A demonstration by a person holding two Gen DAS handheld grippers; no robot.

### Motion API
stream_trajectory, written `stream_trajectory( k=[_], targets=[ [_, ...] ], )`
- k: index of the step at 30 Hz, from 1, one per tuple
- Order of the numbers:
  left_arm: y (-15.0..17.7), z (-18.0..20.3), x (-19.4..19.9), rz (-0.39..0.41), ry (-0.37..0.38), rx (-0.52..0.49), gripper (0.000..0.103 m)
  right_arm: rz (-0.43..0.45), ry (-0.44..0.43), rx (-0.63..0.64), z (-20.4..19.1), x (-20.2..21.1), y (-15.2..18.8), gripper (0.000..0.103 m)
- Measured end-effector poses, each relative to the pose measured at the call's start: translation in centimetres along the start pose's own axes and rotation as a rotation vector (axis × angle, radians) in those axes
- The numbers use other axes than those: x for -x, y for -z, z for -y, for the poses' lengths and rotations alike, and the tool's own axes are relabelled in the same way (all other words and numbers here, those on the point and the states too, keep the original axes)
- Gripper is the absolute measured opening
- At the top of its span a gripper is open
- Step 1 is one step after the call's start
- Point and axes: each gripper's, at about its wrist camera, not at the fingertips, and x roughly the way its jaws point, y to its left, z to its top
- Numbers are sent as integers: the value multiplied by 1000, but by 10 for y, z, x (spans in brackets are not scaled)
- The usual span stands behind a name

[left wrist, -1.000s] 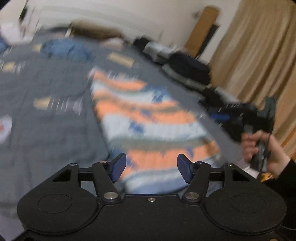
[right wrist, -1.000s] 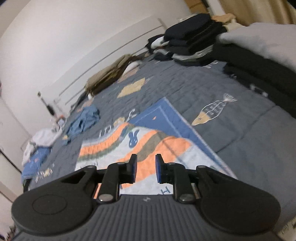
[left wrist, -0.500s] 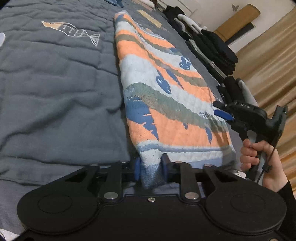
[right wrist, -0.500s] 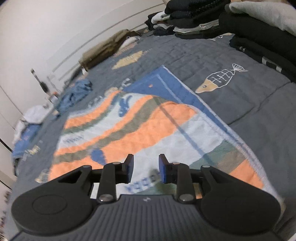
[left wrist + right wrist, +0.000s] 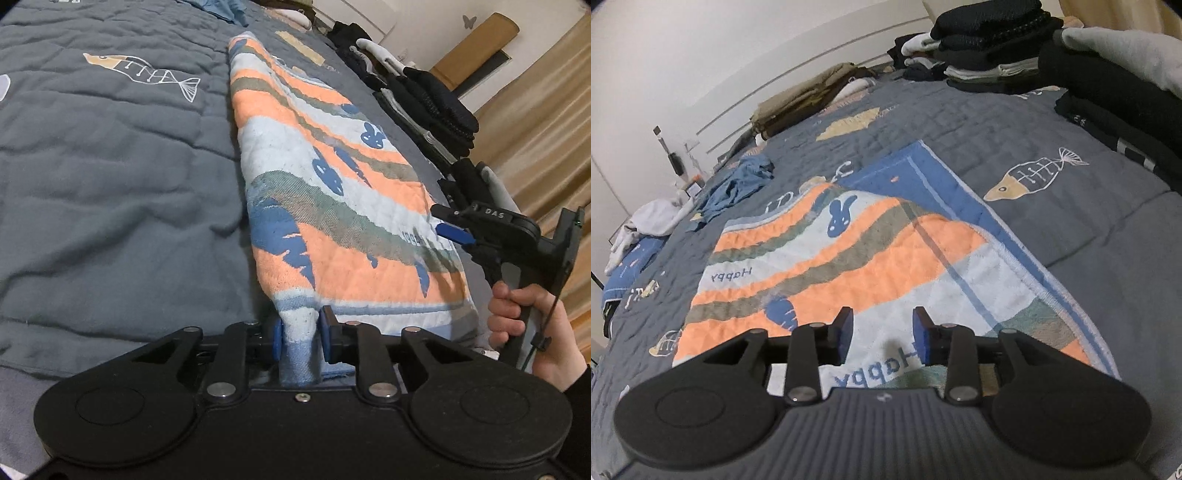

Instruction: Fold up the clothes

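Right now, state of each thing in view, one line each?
striped towel: lying on the bed, near corner bunched up between the left claw's pads
left claw: closed on the towel corner, opening slightly
right claw: opening, over the towel's near edge, nothing pinched
grey quilt: spread flat, lightly wrinkled
dark clothes: folded and stacked at the bed's edge
blue garment: crumpled, unfolded

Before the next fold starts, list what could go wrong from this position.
1. The left gripper pinches only a bunched corner of the striped towel while its jaws are opening, so the corner may slip out.
2. The right gripper jaws are opening above flat cloth with nothing between them; lifting now would probably drag the towel askew.
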Motion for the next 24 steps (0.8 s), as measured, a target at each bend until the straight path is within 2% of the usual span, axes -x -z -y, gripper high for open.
stream_trajectory(
  k=[2, 8, 14, 24],
  targets=[
    [0, 0, 0, 1, 3, 3, 20, 5, -6, -14, 2, 2, -1, 35],
    [2, 9, 8, 44, -3, -54, 10, 5, -4, -36, 7, 4, -1, 36],
    [4, 16, 21, 72, -15, -90, 7, 18, -12, -10, 1, 10, -1, 36],
    [10, 27, 43, 72, -11, -137, 6, 15, -27, 39, -11, 14, -1, 36]
  ],
)
